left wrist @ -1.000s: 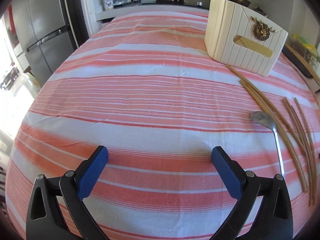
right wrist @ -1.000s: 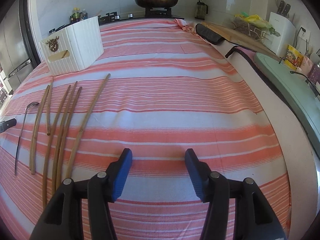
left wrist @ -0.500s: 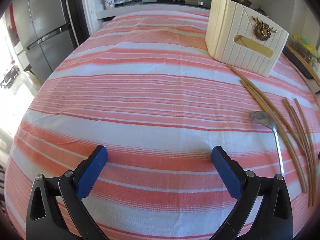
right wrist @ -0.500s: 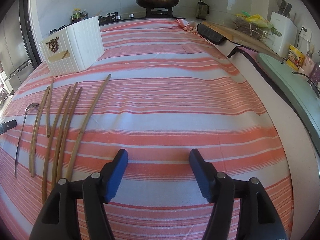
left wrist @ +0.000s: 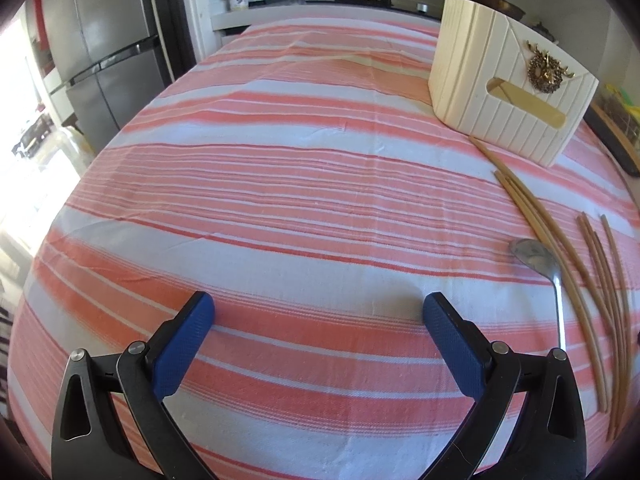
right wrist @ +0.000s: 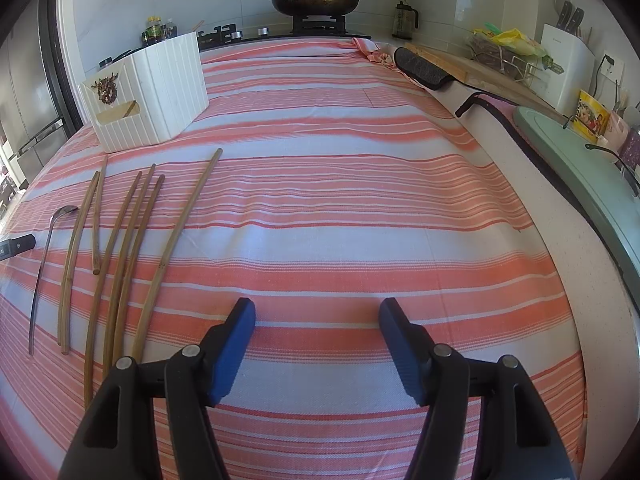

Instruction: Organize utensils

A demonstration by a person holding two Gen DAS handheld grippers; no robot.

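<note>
Blue-padded jaws of the right gripper [right wrist: 316, 320] stand apart over bare striped tablecloth [right wrist: 360, 208] with nothing between them; the left gripper [left wrist: 318, 316] likewise gapes wide and holds nothing. Both hover above the cloth, tilted downward.

Closest to the right claw, just off its left finger, lies the near end of the outermost chopstick [right wrist: 176, 248]. The remaining bamboo chopsticks [right wrist: 120, 256] fan out further left, their long axes running away from the claw toward the white utensil box [right wrist: 160, 96], which sits beyond their far tips, ahead and to the left. A metal spoon [right wrist: 44, 264] lies outermost on the left, roughly parallel to the sticks, bowl pointing away.

From the left claw the same utensils lie off to the right: the spoon [left wrist: 548, 280] is nearest, then the chopsticks [left wrist: 600, 280], with the box [left wrist: 480, 92] ahead and to the right.

Judging by the layout, the right hand is better placed for the sticks, needing a short sideways shift left and jaws closing across the stick's length.
</note>
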